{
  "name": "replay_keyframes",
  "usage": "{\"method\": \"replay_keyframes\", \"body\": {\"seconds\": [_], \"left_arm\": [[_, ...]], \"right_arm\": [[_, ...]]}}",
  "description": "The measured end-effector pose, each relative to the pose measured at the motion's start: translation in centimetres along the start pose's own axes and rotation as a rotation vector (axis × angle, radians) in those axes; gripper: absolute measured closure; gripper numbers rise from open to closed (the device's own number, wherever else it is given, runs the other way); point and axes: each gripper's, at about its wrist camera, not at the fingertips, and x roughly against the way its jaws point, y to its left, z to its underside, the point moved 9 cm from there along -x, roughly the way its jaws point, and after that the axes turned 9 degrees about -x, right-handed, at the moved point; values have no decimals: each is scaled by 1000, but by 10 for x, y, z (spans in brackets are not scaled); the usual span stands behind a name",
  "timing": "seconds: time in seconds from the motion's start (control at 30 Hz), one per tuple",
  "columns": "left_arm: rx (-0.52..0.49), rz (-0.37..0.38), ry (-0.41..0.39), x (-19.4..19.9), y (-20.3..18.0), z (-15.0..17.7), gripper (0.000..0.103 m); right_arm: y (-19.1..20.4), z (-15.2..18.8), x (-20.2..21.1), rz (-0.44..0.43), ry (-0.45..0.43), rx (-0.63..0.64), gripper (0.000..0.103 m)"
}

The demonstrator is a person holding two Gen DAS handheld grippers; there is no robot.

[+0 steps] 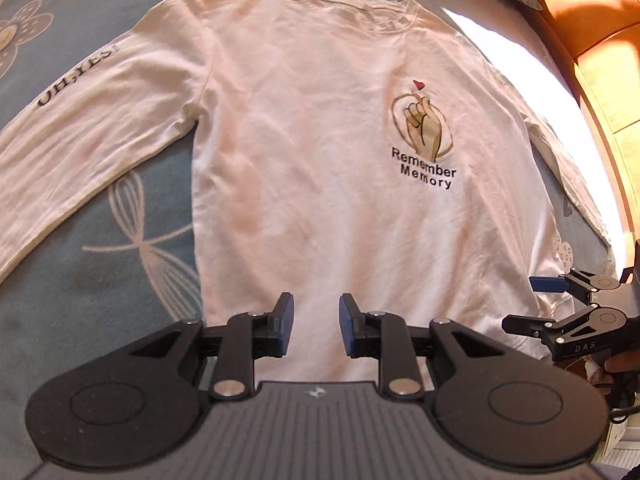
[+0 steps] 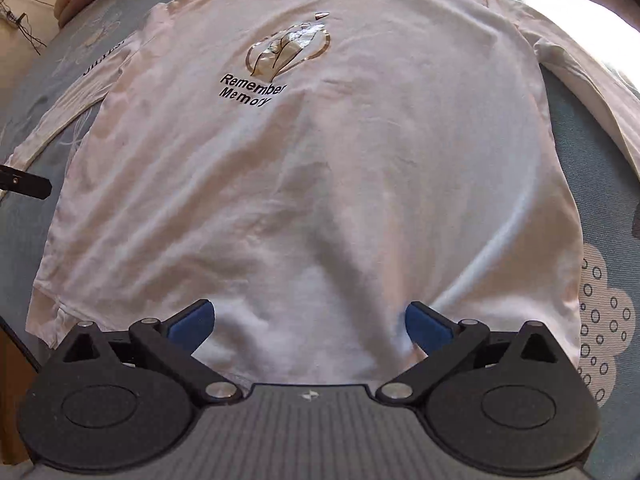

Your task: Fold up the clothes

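Two grippers hang over the hem of a white shirt (image 1: 320, 168) lying flat on the bed (image 1: 120, 240), collar away from us. Left gripper (image 1: 316, 330) jaws slightly spread, right gripper (image 2: 310, 326) jaws wide, both empty.

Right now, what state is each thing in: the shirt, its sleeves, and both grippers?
white long-sleeved shirt: spread flat on the bed, print side up, unfolded.
printed sleeve: stretched out to the side, not folded in.
other sleeve: lying out along the body, not folded in.
left gripper: open, nothing between the pads, over the hem.
right gripper: wide open, empty, over the hem.
bedsheet: lies under the shirt.
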Motion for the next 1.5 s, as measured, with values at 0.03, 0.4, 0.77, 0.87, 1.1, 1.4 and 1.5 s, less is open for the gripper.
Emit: {"method": "replay_keyframes", "body": {"seconds": [0.03,0.4,0.77,0.87,1.1,1.4,1.5], "left_arm": [[-46,12,-17,-8,-8,-14,74],[-103,-6,-67,-64,-21,-66,72],[-44,16,-98,-67,-23,-68,59],[-37,17,-103,-69,-23,-68,59],[-22,6,-99,-67,-24,-71,59],[-139,-23,-76,-52,-39,-44,57],[-154,-63,-39,-46,-34,0,53]], "right_arm": [[-5,-8,5,-40,-1,-42,2],[-86,-154,41,-5,-341,-107,2],[-133,-227,11,-61,-417,-343,2],[-150,-239,15,-69,-430,-374,2],[-134,-205,28,-110,-368,-360,2],[-82,-111,24,-89,-239,-182,0],[-98,-69,21,-47,-163,-233,0]]}}
